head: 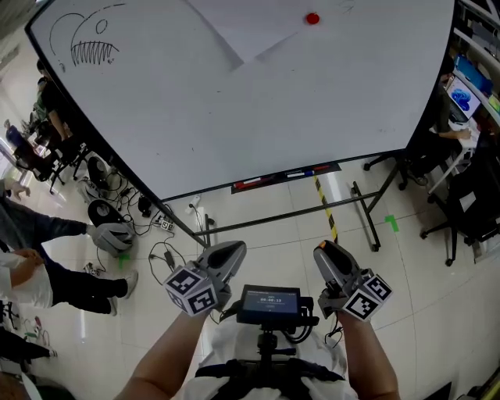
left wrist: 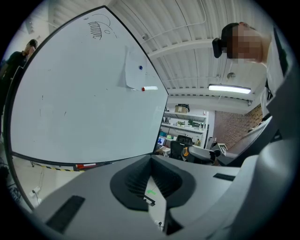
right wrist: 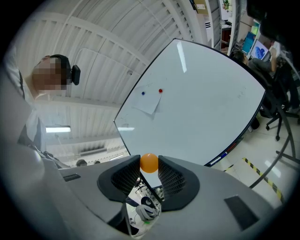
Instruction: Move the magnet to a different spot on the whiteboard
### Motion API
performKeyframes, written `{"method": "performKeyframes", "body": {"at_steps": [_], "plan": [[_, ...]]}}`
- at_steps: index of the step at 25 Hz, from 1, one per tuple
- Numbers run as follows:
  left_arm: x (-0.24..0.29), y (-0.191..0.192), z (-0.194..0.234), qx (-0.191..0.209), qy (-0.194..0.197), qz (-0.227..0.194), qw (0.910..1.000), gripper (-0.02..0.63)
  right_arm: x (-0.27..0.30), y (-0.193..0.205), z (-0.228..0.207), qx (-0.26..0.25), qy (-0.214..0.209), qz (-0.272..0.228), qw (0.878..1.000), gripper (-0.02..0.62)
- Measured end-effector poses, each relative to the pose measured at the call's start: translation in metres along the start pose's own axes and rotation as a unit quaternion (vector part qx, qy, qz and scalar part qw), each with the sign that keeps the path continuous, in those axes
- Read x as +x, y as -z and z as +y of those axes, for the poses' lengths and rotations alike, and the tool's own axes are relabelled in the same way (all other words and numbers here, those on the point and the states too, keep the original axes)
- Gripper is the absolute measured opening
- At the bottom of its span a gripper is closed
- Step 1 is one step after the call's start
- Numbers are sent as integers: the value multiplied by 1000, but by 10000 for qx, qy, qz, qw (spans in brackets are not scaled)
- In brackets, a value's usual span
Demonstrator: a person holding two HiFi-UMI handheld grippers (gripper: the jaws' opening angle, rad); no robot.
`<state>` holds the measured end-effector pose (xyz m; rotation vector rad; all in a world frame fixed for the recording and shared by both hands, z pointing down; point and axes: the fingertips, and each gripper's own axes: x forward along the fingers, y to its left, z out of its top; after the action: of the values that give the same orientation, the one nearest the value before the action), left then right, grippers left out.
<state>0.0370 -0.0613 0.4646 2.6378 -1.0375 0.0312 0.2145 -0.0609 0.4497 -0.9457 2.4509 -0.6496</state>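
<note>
Right gripper view: one orange magnet point(right wrist: 149, 162)

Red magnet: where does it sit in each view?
Head view: red magnet at the top edge, right of centre.
Left gripper view: upper middle.
Right gripper view: just above centre.
Shared landmark: the paper sheet; the magnet sits at its corner.

- I see the small round orange magnet point(right wrist: 149, 162), a smooth glossy ball, pinched at its two sides between the jaw tips of the right gripper point(head: 326, 254).
- It sits off the board, held in the air well apart from the surface.
- The large white whiteboard with a dark frame point(head: 234, 109) stands on a black-legged stand, with a black line sketch in its upper left corner.
</note>
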Motion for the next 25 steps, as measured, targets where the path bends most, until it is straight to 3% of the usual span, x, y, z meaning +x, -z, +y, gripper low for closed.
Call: {"method": "performKeyframes", "body": {"at_steps": [6,18,25], "plan": [[-6,0,-2,-74,-39,44,10000,34,0,-3,2,-106,57,62,9999,135],[-4,-28,12,126,-202,-74,9997,34,56,-65,8,-1132,-267,262,9929,135],[-20,-34,43,58,-380,-165,9991,34,113,-73,32,-1702,-429,445,9835,135]]}}
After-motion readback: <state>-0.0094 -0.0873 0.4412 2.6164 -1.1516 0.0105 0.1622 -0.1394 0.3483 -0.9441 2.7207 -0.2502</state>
